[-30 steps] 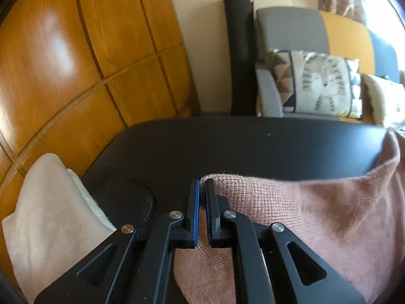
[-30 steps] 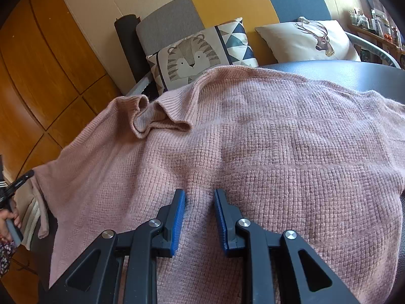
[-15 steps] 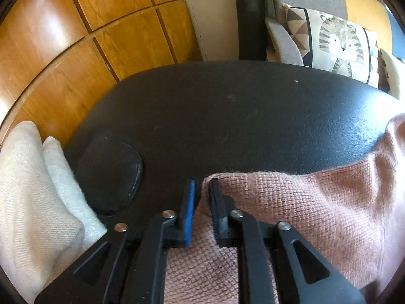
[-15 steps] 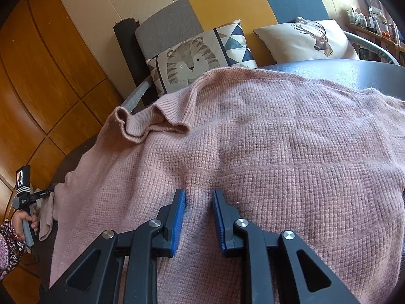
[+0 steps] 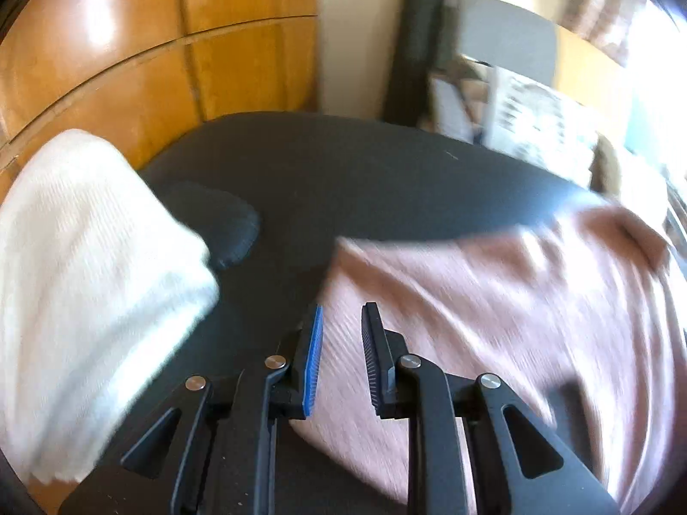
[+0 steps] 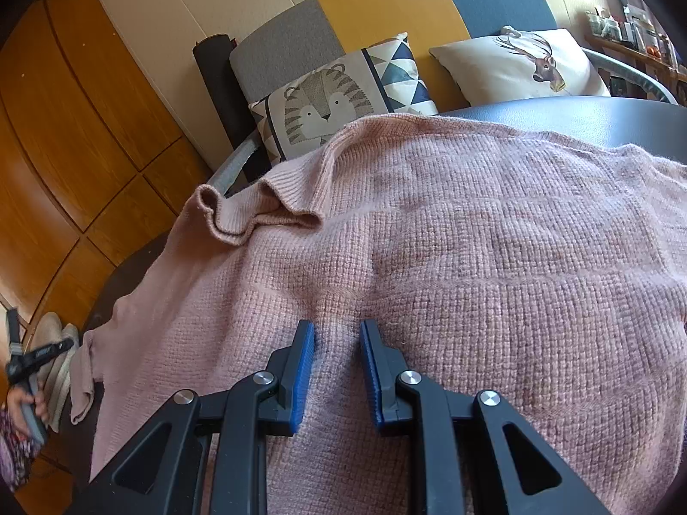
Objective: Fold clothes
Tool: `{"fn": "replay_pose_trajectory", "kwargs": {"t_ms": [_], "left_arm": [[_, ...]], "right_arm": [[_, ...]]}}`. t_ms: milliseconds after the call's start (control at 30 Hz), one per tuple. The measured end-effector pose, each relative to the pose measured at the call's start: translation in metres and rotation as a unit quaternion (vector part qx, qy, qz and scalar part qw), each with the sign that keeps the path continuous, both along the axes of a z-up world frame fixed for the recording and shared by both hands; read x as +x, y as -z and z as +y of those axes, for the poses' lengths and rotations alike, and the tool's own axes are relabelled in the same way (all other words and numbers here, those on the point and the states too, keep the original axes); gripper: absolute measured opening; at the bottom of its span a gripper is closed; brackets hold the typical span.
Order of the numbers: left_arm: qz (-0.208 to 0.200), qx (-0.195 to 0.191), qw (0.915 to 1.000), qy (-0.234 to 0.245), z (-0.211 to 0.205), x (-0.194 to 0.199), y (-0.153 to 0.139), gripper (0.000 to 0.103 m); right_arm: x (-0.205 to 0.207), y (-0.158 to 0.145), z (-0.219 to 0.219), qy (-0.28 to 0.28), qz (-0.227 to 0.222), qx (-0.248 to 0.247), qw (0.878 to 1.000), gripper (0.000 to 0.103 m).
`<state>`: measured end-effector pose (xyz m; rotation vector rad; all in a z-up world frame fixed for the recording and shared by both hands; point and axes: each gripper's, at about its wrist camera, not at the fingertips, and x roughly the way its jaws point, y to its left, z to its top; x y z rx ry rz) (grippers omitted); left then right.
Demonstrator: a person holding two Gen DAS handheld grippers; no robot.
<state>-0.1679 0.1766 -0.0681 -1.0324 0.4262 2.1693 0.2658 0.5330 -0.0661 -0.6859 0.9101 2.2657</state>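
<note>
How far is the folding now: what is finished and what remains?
Done: a white garment looks folded, at the table edge. In hand: the pink sweater lies spread out; the left tool has just been opening, nothing between its jaws; the right tool sits over the knit, grip unclear. Left: the sweater shows no finished fold, one sleeve trailing loose.

A pink knitted sweater (image 6: 493, 257) is spread flat over a dark table (image 6: 601, 116), its ribbed collar (image 6: 262, 214) rumpled into a fold at the far left. One sleeve (image 6: 86, 369) is draped over the table's left edge.
</note>
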Motion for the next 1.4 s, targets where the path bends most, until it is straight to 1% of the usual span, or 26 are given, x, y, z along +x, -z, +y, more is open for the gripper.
{"fn": "replay_pose_trajectory", "kwargs": {"t_ms": [67,133,200,300,367,400,467,533,600,633,667,733,800,833,900,967,1067,1100,1167,1200,1233,1267,1300,1333,1367,1400], "left_arm": [[0.010,-0.018,0.9984,0.052,-0.002,0.031,0.007,0.020],[0.024,-0.031,0.9943,0.100,0.000,0.062,0.015,0.020],[0.045,-0.046,0.9907,0.120,0.005,0.082,0.022,0.020],[0.059,-0.070,0.9896,0.111,0.017,0.084,0.034,0.022],[0.074,-0.075,0.9900,0.094,0.022,0.083,0.037,0.031],[0.078,-0.077,0.9900,0.089,0.025,0.083,0.038,0.031],[0.079,-0.079,0.9898,0.088,0.029,0.083,0.039,0.024],[0.082,-0.083,0.9884,0.096,0.031,0.079,0.039,0.013],[0.089,-0.088,0.9872,0.099,0.029,0.081,0.040,0.010],[0.083,-0.085,0.9881,0.098,0.030,0.081,0.039,0.005],[0.077,-0.083,0.9889,0.097,0.031,0.081,0.038,0.002],[0.058,-0.072,0.9914,0.093,0.031,0.079,0.034,0.000],[0.023,-0.045,0.9953,0.083,0.029,0.068,0.026,0.000],[0.014,-0.033,0.9964,0.076,0.027,0.061,0.020,0.000],[0.009,-0.013,0.9980,0.061,0.023,0.045,0.007,0.000],[0.017,0.001,0.9992,0.036,0.018,0.025,-0.007,0.000],[0.036,-0.007,0.9993,-0.001,0.013,-0.005,-0.018,0.000],[0.029,-0.005,0.9995,0.002,0.012,-0.009,-0.020,0.000],[-0.001,0.007,0.9994,0.035,0.010,-0.006,-0.020,0.000],[-0.014,0.007,0.9981,0.059,0.011,0.002,-0.018,0.001],[-0.017,-0.002,0.9959,0.089,0.014,0.016,-0.014,0.006],[-0.011,-0.018,0.9926,0.119,0.017,0.032,-0.008,0.015],[0.003,-0.034,0.9883,0.149,0.019,0.048,-0.002,0.021],[0.022,-0.051,0.9828,0.177,0.022,0.064,0.005,0.032],[0.040,-0.066,0.9775,0.196,0.023,0.077,0.012,0.038],[0.059,-0.080,0.9728,0.209,0.024,0.087,0.018,0.040]], "right_arm": [[-0.001,0.000,0.000,0.000,0.000,0.000,1.000,0.020],[-0.001,0.000,0.000,0.000,0.001,-0.002,1.000,0.020],[-0.001,0.000,0.001,0.000,0.003,-0.004,1.000,0.020],[-0.001,0.000,0.001,0.000,0.005,-0.007,1.000,0.020],[-0.001,0.000,0.002,0.000,0.006,-0.009,1.000,0.020],[-0.001,0.000,0.002,0.000,0.007,-0.009,1.000,0.020],[0.001,0.001,0.004,0.003,0.008,-0.013,1.000,0.018],[0.003,0.003,0.006,0.010,0.012,-0.020,1.000,0.011],[0.007,0.005,0.009,0.012,0.019,-0.026,0.999,0.009],[0.009,0.005,0.009,0.012,0.020,-0.027,0.999,0.009],[0.010,0.006,0.009,0.013,0.021,-0.028,0.999,0.009],[0.012,0.006,0.009,0.014,0.023,-0.030,0.999,0.007],[0.014,0.007,0.010,0.015,0.026,-0.033,0.999,0.007],[0.015,0.007,0.010,0.014,0.028,-0.034,0.999,0.007],[0.017,0.008,0.011,0.014,0.031,-0.037,0.999,0.007],[0.019,0.010,0.011,0.013,0.035,-0.040,0.998,0.007],[0.021,0.012,0.011,0.013,0.038,-0.040,0.998,0.007],[0.022,0.013,0.011,0.013,0.038,-0.040,0.998,0.007],[0.023,0.014,0.011,0.013,0.039,-0.040,0.998,0.007],[0.023,0.014,0.011,0.014,0.039,-0.040,0.998,0.007],[0.024,0.014,0.010,0.013,0.040,-0.040,0.998,0.007],[0.024,0.015,0.010,0.013,0.040,-0.040,0.998,0.007],[0.024,0.015,0.010,0.013,0.040,-0.040,0.998,0.007],[0.024,0.014,0.010,0.013,0.040,-0.040,0.998,0.007],[0.024,0.014,0.010,0.014,0.040,-0.039,0.998,0.007],[0.024,0.014,0.010,0.014,0.040,-0.040,0.998,0.007]]}}
